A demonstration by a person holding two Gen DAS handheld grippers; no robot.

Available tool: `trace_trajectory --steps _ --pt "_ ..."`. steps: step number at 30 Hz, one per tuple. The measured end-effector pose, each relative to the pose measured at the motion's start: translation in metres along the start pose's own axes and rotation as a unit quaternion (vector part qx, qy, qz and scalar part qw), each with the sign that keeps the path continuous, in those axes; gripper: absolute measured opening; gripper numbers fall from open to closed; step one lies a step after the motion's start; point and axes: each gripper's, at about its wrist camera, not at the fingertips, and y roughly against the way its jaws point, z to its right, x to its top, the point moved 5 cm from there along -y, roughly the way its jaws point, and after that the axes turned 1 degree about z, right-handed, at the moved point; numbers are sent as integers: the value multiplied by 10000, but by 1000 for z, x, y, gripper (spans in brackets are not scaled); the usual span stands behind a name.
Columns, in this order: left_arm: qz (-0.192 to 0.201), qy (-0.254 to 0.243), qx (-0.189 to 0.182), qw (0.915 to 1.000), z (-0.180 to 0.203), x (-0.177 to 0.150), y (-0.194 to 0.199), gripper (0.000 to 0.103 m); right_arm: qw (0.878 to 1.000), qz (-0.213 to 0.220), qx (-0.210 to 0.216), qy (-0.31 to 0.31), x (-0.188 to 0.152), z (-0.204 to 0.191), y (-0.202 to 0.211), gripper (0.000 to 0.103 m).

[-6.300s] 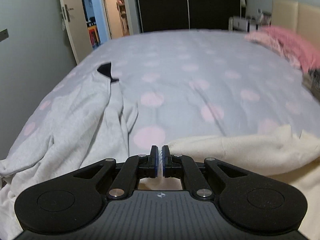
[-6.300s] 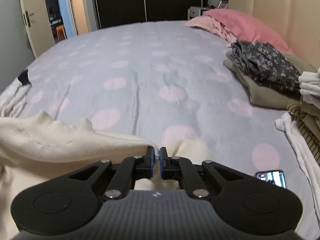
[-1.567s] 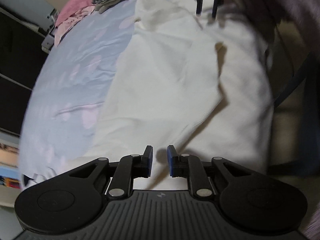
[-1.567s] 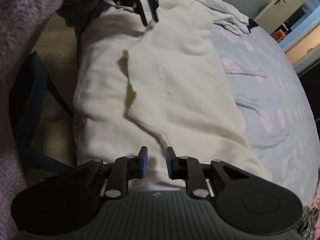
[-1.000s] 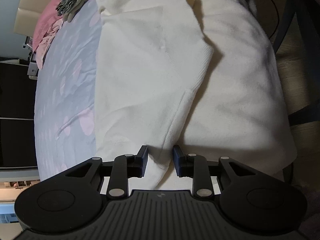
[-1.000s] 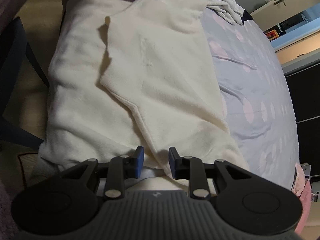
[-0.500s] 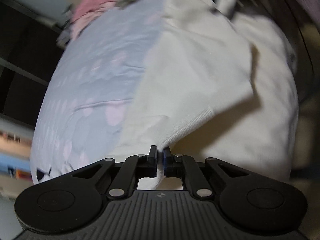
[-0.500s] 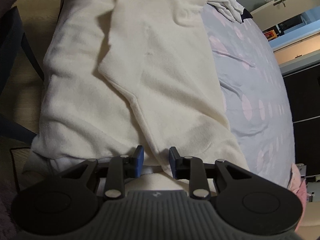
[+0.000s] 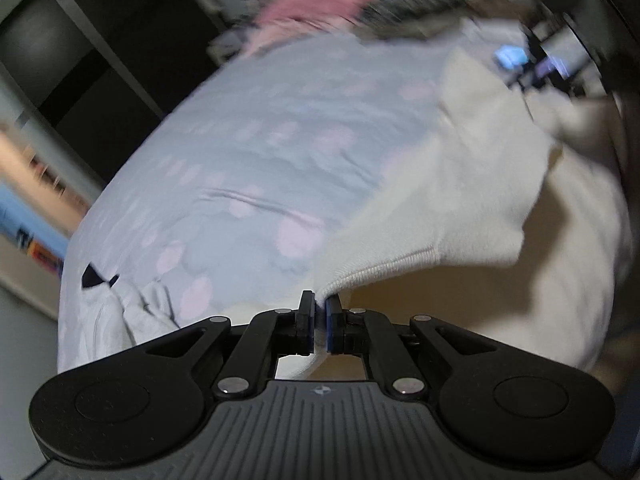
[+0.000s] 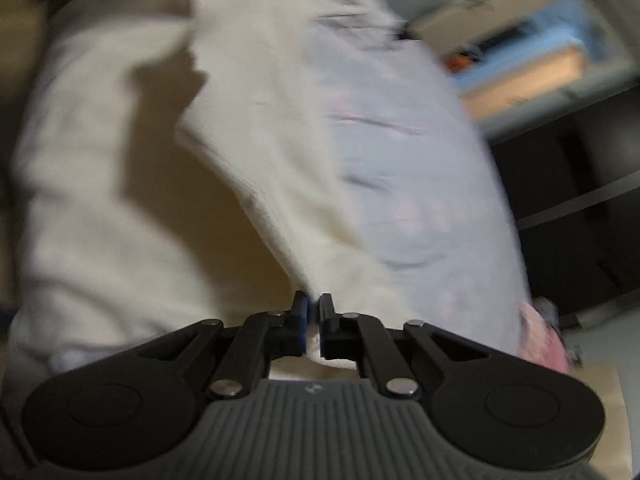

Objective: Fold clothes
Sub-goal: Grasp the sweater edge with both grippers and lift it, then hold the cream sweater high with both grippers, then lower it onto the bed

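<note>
Now both sets of jaws are clamped on cloth. The left gripper [image 9: 319,307] pinches the ribbed hem of the cream sweater [image 9: 460,184] between its pads, and that hem runs off to the right as a raised, taut edge with a dark shadow under it. The right gripper [image 10: 313,307] has its jaws closed on the opposite edge of the same sweater, with a tuft of cream fabric showing behind the pads.

A second ago both pairs of jaws stood apart over the flat garment, one edge between each; since then the left pair closed first and lifted, and the right pair has only just snapped shut. Both views are smeared, so the hands are in motion.

Beyond the jaws, the sweater lies partly on the near edge of the bed [image 9: 260,152], its lower part hanging over the side toward the floor. The grey-and-pink spotted cover stretches away behind it. A pale grey garment [image 9: 132,312] is bunched at the bed's far left corner, and a pink pillow [image 9: 320,0] and a dark pile of clothes sit blurred at the head end.

With both edges held, the upper layer looks ready to be carried over in a fold; the left side leading could skew the crease.
</note>
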Motion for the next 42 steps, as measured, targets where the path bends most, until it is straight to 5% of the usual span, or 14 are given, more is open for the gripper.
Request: trace_trajectory --steps 4,7,11,17,22,34,42 --pt "464 780 252 9956 -27 24 27 3 9874 336 -878 -1270 11 53 27 5" --pt "930 1510 301 9837 -54 47 54 3 9623 786 -1211 -2305 17 98 56 4" --pt "1511 1826 350 9709 -76 83 98 3 9288 1338 -1548 -3090 22 151 101 4" --pt "2548 2294 633 9373 -100 119 178 3 8886 2153 -1760 -3648 41 200 171 4" --pt "3140 2456 834 9133 -98 118 238 3 8584 2762 -1980 -3842 55 203 229 4" --pt "3709 2402 1009 8914 -68 118 318 3 8172 3440 -2377 -3966 69 172 348 4" --pt "3550 2253 1223 8990 -73 138 323 3 8123 3378 -2477 -4057 81 185 361 5"
